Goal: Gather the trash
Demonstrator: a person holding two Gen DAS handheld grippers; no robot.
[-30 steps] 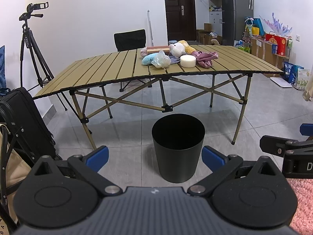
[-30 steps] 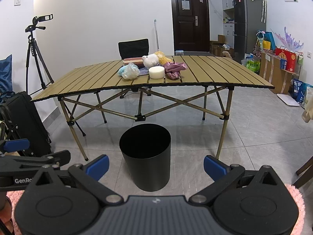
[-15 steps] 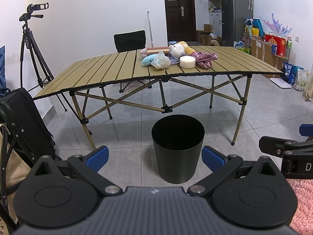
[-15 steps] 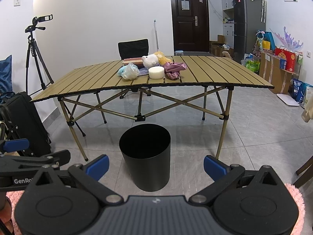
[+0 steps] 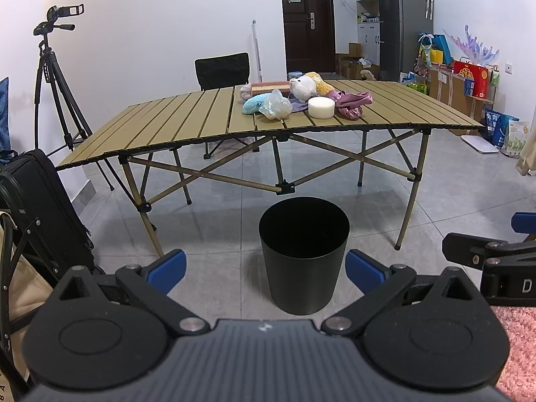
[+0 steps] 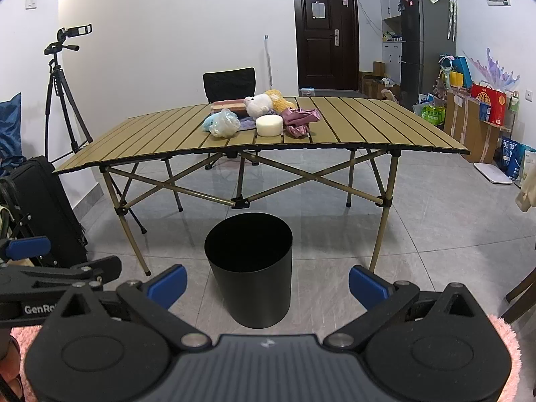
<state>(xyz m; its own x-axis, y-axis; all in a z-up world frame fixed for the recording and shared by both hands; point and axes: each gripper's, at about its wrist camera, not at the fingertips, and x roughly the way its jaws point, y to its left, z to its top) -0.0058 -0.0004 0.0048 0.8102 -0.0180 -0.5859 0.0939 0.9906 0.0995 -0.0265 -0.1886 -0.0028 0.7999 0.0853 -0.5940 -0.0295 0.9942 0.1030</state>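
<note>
Blue-padded left gripper [image 5: 264,269] fingers spread wide, empty, right gripper [image 6: 267,283] likewise wide and empty, round black smooth-walled trash bin [image 5: 304,258] on grey floor tiles before slatted tan folding table [image 5: 187,124], crumpled clear plastic bag [image 5: 276,109], white foam disc [image 5: 321,107] atop it

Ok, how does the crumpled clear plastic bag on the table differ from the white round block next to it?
The plastic bag is translucent and crumpled with no fixed shape; the white round block is opaque, a neat short cylinder with a flat top. The bag leans against a blue plush toy, while the block stands alone beside a pink cloth. Both rest on the slatted table, above the black bin and far from either open hand-held gripper.
</note>
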